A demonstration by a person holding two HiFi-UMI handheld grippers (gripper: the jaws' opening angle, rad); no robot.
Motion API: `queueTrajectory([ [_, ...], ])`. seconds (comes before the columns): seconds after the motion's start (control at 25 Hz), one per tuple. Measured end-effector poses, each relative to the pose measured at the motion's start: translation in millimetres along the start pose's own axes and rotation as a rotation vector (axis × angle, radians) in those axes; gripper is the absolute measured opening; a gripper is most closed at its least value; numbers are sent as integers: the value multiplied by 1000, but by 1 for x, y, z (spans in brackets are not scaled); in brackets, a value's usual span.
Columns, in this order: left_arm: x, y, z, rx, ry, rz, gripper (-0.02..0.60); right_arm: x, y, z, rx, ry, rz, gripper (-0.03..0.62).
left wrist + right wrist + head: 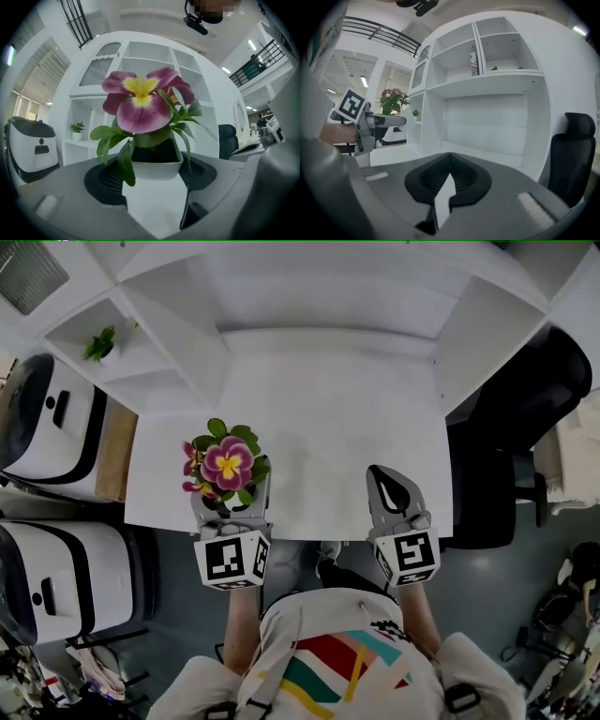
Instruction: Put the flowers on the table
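Grasping the white pot [157, 168] of the flowers [227, 463] by its sides, the fingers of the left gripper [232, 495] hold it at the lower left of the head view, near the front edge of the table [328, 427]. Leaves hide that pot there; the left gripper view shows it plainly. Fingers of the right gripper [384, 474] are clenched together, empty.

White shelving [328, 296], black chair [525, 418] (right side)

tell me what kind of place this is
Probably an office-type workspace: a plain white desk set into tall white built-in shelves, with a black high-backed office chair beside it.
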State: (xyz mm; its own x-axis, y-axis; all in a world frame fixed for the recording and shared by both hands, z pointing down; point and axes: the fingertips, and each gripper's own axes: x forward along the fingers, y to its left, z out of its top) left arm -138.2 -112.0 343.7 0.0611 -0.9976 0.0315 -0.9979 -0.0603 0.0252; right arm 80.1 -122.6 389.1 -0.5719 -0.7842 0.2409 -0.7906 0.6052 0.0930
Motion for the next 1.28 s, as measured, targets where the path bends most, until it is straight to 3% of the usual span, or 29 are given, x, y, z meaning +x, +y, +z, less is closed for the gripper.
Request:
queueTrajectory([
  [0.28,44,-3,4,-9,-23,38,341,17,-31,10,-22,-56,10,0],
  [0.44,64,-28,20,-12,-64,13,341,24,-47,17,-43,-85,10,0],
  [0.6,61,-45,31,-12,-73,-24,341,21,-47,21,-43,-101,11,1],
  [0.84,49,-47,37,8,-79,-13,341,16,-49,20,-25,-104,17,1],
  [1.28,42,-27,29,20,-89,5,340,29,-38,22,-31,-128,30,2],
])
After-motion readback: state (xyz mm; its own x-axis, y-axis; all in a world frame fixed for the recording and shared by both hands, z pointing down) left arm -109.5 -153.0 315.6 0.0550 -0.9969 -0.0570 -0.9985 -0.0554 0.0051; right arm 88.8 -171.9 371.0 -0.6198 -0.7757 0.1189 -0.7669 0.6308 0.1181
